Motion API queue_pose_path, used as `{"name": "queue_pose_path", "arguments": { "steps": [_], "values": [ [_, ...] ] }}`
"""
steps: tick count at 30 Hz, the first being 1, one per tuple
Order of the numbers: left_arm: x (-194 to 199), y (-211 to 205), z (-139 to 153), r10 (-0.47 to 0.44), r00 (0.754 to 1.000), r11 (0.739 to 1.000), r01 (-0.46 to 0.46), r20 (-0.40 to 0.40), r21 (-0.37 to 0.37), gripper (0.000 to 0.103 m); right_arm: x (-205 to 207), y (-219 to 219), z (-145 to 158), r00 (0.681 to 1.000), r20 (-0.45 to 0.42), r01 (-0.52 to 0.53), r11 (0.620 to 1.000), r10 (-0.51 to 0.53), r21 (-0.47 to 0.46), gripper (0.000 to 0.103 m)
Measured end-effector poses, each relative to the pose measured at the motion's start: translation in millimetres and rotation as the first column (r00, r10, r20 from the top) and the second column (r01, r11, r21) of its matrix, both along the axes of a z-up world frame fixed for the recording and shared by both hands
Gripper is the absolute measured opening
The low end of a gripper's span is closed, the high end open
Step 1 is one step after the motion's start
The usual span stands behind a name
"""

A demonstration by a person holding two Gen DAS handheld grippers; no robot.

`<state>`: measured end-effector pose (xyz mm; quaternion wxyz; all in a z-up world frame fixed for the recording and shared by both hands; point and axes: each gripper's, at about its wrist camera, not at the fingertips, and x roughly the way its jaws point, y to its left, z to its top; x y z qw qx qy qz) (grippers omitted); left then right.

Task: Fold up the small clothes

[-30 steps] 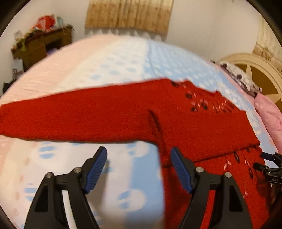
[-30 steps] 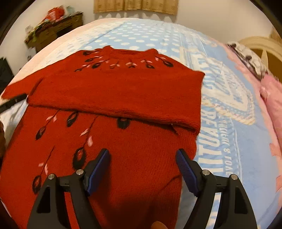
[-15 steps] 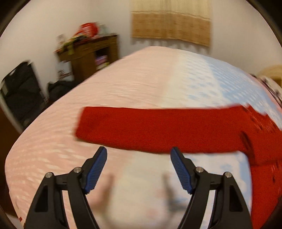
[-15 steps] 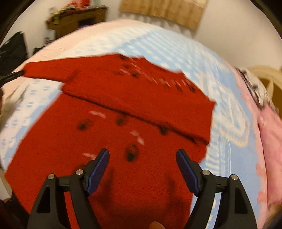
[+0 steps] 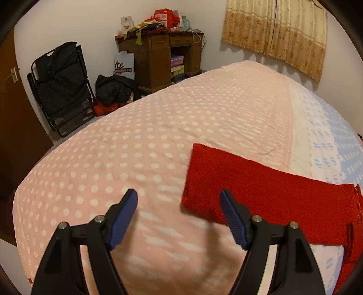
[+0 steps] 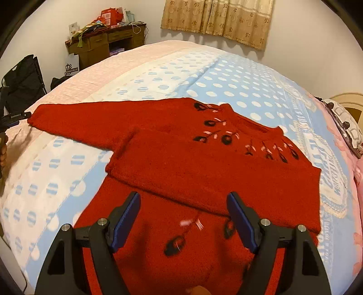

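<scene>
The left tool (image 5: 178,202) hangs spread wide, holding nothing, beside the sleeve (image 5: 249,192) end. The sweater (image 6: 204,163) lies on the bed (image 6: 158,74), one sleeve folded across. The right tool (image 6: 182,205), also released, hovers over its body.

- Sweater (image 6: 181,163): deep red knit, with black-and-pink leaf motifs beyond and between the right jaws.
- Sleeve (image 5: 261,192): plain red.
- Bedspread (image 5: 158,136): pink with white dots ahead of the left jaws; light blue with white dots beyond the right jaws.
- Curtain (image 6: 217,20): tan, patterned.
- Jaw pads (image 5: 122,217): blue.
</scene>
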<state>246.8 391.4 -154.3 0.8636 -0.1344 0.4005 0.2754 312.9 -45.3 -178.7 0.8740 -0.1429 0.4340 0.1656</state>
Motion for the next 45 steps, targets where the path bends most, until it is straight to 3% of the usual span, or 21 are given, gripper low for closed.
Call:
{"name": "queue_pose_path", "arguments": {
  "steps": [3, 10, 12, 14, 15, 21, 27, 45],
  "values": [
    [11.9, 4.6, -6.3, -0.035, 0.999, 0.999, 0.034, -0.023, -0.040, 0.077, 2.0, 8.0, -7.7, 1.000, 0.004, -0.001, 1.000, 0.001, -0.009, 0.079],
    [33.6, 1.9, -19.0, -0.036, 0.996, 0.999, 0.034, -0.080, -0.021, 0.075, -6.4, 19.6, -35.5, 1.000, -0.023, -0.020, 1.000, 0.019, -0.023, 0.079],
    [33.8, 0.7, -17.9, -0.041, 0.996, 0.999, 0.040, -0.074, -0.014, 0.058, -7.2, 20.2, -41.8, 0.999, -0.037, -0.024, 0.999, 0.024, -0.023, 0.079],
    [32.4, -1.6, -15.4, -0.059, 0.996, 0.998, 0.057, -0.072, -0.022, 0.024, -6.1, 18.2, -42.0, 0.999, -0.040, -0.019, 1.000, 0.019, -0.007, 0.079],
    [32.3, -1.5, -14.1, -0.063, 0.996, 0.998, 0.061, -0.071, -0.028, 0.016, -5.9, 17.6, -41.7, 0.999, -0.041, -0.018, 1.000, 0.018, -0.003, 0.079],
    [29.4, -6.5, 7.9, -0.064, 0.998, 0.995, 0.064, -0.001, -0.073, 0.014, -7.0, 15.3, -40.0, 0.999, -0.042, -0.016, 1.000, 0.017, 0.018, 0.079],
    [25.9, -32.5, 45.2, -0.122, 0.989, 0.988, 0.128, 0.078, -0.082, 0.013, -11.6, 9.1, -25.2, 1.000, -0.021, -0.016, 1.000, 0.016, 0.000, 0.079],
    [25.9, -152.6, 128.7, -0.323, 0.905, 0.914, 0.373, 0.276, -0.157, 0.012, -26.9, -51.5, -0.1, 0.999, 0.006, 0.038, 0.999, -0.038, -0.008, 0.079]
  ]
}}
